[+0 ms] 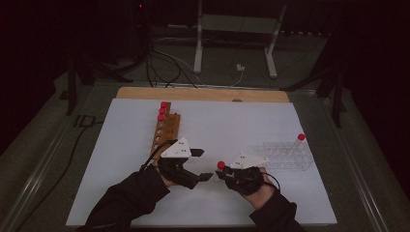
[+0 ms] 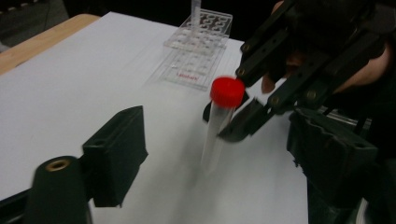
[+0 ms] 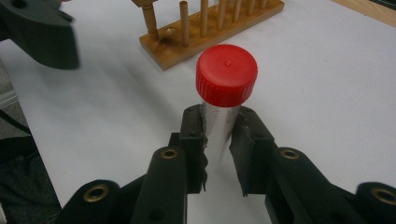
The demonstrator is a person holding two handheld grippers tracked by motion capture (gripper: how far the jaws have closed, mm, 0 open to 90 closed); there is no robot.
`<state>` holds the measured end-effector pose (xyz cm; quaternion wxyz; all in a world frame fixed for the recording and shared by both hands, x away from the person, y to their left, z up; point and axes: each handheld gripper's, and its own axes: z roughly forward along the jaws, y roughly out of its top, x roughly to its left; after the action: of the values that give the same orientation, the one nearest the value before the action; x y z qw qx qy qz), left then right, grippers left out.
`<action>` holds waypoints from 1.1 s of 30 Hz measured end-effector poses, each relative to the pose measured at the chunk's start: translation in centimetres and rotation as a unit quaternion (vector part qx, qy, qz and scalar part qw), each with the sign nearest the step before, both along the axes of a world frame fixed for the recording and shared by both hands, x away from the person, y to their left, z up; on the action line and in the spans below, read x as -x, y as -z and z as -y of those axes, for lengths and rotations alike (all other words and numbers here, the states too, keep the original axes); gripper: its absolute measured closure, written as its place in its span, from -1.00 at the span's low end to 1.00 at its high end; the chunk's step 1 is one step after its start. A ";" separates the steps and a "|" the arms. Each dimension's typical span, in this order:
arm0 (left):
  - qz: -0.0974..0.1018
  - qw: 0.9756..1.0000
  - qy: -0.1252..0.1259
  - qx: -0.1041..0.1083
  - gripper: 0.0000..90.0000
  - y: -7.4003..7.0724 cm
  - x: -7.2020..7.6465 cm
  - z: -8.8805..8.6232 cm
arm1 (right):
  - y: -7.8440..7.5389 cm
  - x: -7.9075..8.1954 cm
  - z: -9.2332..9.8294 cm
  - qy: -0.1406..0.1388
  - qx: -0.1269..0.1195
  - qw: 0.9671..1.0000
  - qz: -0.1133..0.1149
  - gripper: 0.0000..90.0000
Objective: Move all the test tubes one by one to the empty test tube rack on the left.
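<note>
- High view: the person's two sleeved forearms come up from the near edge of the white mat (image 1: pixel 121 145). The left gripper (image 1: pixel 202 164) and the right gripper (image 1: pixel 221 173) sit close together near the middle of it, jaws facing each other.
- High view: the right gripper pinches a clear tube (image 1: pixel 221 166) whose red cap sticks up just above its jaws. The left gripper's jaws stand spread, with nothing between them.
- High view: a wooden rack (image 1: pixel 167 130) lies farther back on the left, with three red-capped tubes at its far end. A clear plastic rack (image 1: pixel 287 155) stands to the right, one red-capped tube (image 1: pixel 299 141) upright in it.
- Left gripper view: the left gripper's (image 2: pixel 210 144) own two black jaws are apart. The tube (image 2: pixel 217 126) stands roughly upright beyond them, pinched below its cap by the right gripper (image 2: pixel 236 119) reaching in from the right. The tube touches neither of the near jaws. The clear plastic rack (image 2: pixel 201 32) shows at the back.
- Right gripper view: the right gripper's (image 3: pixel 217 140) jaws are pressed onto the tube (image 3: pixel 219 128) just under its red cap. The wooden rack (image 3: pixel 205 32) lies behind, and one jaw of the left gripper shows at top left.
</note>
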<state>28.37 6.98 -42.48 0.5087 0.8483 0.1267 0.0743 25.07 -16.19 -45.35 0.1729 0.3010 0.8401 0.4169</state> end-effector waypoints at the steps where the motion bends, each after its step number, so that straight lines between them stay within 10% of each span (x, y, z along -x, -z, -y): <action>1: 0.002 1.000 0.001 0.001 -0.45 0.0 0.0 0.3 | 0.0 0.0 0.0 0.000 0.000 1.000 0.000 0.65; 33: 0.031 0.999 0.026 -0.025 0.59 0.5 -0.5 3.5 | -0.2 0.1 0.0 -0.002 -0.006 1.000 -0.003 0.65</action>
<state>28.91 3.47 -43.02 0.4930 0.8608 0.0872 0.0908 24.99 -16.19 -45.19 0.1676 0.3020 0.8385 0.4215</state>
